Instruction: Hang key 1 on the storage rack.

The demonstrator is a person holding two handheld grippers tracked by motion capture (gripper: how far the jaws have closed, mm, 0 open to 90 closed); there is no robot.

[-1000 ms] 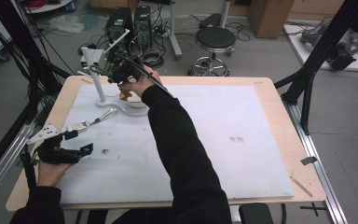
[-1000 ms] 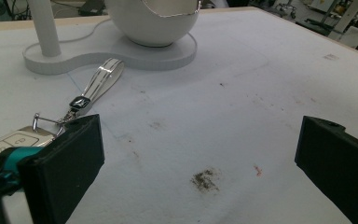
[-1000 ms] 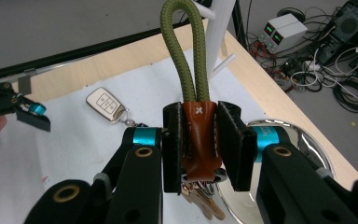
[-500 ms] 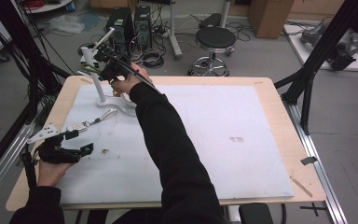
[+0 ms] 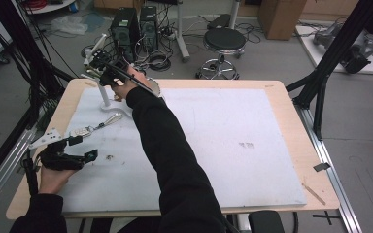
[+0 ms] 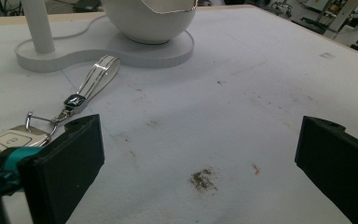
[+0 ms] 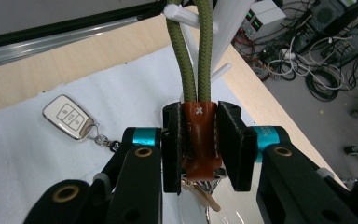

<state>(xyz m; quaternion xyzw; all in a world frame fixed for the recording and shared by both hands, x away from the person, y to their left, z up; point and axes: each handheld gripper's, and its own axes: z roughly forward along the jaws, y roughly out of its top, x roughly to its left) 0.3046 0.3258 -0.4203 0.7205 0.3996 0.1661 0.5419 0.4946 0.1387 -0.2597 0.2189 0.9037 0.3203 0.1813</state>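
Jaws pinch upright brown keychain tab (image 7: 199, 140), cord (image 7: 196, 51) rising.

floor (image 5: 252, 53): grey, cables | stool (image 5: 225, 40): black, behind table | computer towers (image 5: 135, 24) | cardboard box (image 5: 278, 12)

Braided green cord (image 7: 196, 51), brown leather tab (image 7: 198, 135)

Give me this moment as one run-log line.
right gripper: shut on brown leather tab of green cord loop, loop over white stand peg | left gripper: open, beside car key fob
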